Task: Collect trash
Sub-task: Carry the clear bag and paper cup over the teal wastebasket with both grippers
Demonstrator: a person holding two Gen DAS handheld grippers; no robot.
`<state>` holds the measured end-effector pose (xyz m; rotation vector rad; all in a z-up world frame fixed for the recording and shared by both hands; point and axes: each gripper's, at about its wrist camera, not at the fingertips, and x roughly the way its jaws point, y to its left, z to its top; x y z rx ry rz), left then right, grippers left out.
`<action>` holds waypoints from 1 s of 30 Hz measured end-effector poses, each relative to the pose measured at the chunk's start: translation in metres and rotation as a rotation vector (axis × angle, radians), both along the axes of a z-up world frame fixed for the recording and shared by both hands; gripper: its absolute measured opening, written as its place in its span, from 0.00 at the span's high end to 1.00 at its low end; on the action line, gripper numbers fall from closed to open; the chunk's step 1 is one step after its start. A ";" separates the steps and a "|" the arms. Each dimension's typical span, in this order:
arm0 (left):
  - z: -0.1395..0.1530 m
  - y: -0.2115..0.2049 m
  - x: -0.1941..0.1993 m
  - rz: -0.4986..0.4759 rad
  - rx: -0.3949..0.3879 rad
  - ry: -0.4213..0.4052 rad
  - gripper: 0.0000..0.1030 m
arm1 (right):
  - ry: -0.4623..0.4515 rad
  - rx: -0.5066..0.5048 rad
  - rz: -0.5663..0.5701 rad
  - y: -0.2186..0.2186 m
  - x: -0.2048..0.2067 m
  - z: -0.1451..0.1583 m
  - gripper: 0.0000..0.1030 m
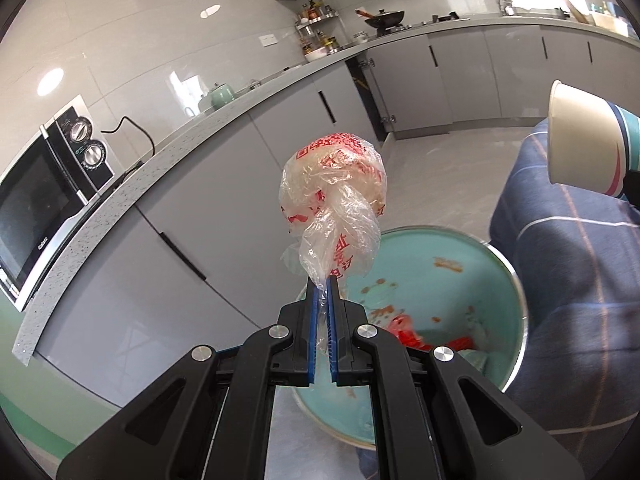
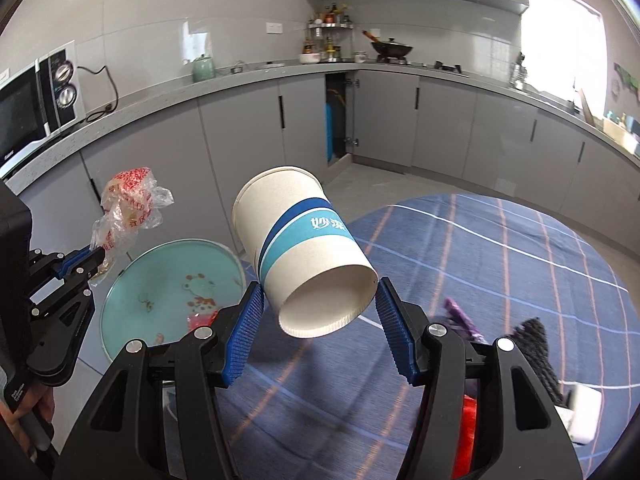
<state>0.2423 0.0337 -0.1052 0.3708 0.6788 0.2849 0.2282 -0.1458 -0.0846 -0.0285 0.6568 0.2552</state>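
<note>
My left gripper (image 1: 324,285) is shut on the twisted neck of a crumpled clear plastic bag (image 1: 334,184) with red print, which stands up in the air past the fingertips. The right wrist view shows the same bag (image 2: 128,204) and left gripper (image 2: 94,258) at the left. My right gripper (image 2: 320,292) is shut on a white paper cup (image 2: 304,248) with a blue band. The cup lies tilted, base toward the camera, and both blue pads press on its base end. A round teal bin (image 1: 516,280) with red scraps inside sits below the bag, also seen as the bin (image 2: 120,292).
A round table with a blue checked cloth (image 2: 500,248) lies right of the bin and carries a purple wrapper (image 2: 460,314), a black brush-like item (image 2: 536,344) and a white object (image 2: 584,412). Grey cabinets (image 1: 208,184) and a microwave (image 1: 36,208) line the left wall.
</note>
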 end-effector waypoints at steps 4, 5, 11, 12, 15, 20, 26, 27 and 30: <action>-0.001 0.010 0.001 0.022 0.004 0.005 0.95 | 0.004 -0.005 0.038 0.016 0.003 -0.003 0.44; -0.001 0.012 0.001 0.027 0.005 0.006 0.95 | 0.004 -0.007 0.045 0.020 0.003 -0.004 0.44; -0.003 0.020 -0.001 0.042 0.004 0.014 0.95 | 0.011 -0.015 0.085 0.038 0.005 -0.009 0.44; -0.003 0.021 0.000 0.046 0.004 0.015 0.95 | 0.013 -0.017 0.092 0.040 0.006 -0.010 0.44; -0.004 0.024 0.000 0.053 0.003 0.019 0.95 | 0.019 -0.018 0.109 0.046 0.008 -0.012 0.44; -0.006 0.030 0.000 0.061 0.004 0.033 0.95 | 0.030 -0.022 0.138 0.058 0.010 -0.018 0.44; -0.010 0.035 0.000 0.064 -0.006 0.044 0.95 | 0.038 -0.028 0.172 0.071 0.011 -0.022 0.44; -0.011 0.035 0.001 0.064 -0.006 0.046 0.95 | 0.039 -0.031 0.176 0.073 0.012 -0.023 0.44; -0.011 0.035 0.001 0.061 -0.011 0.048 0.95 | 0.044 -0.036 0.189 0.077 0.014 -0.025 0.44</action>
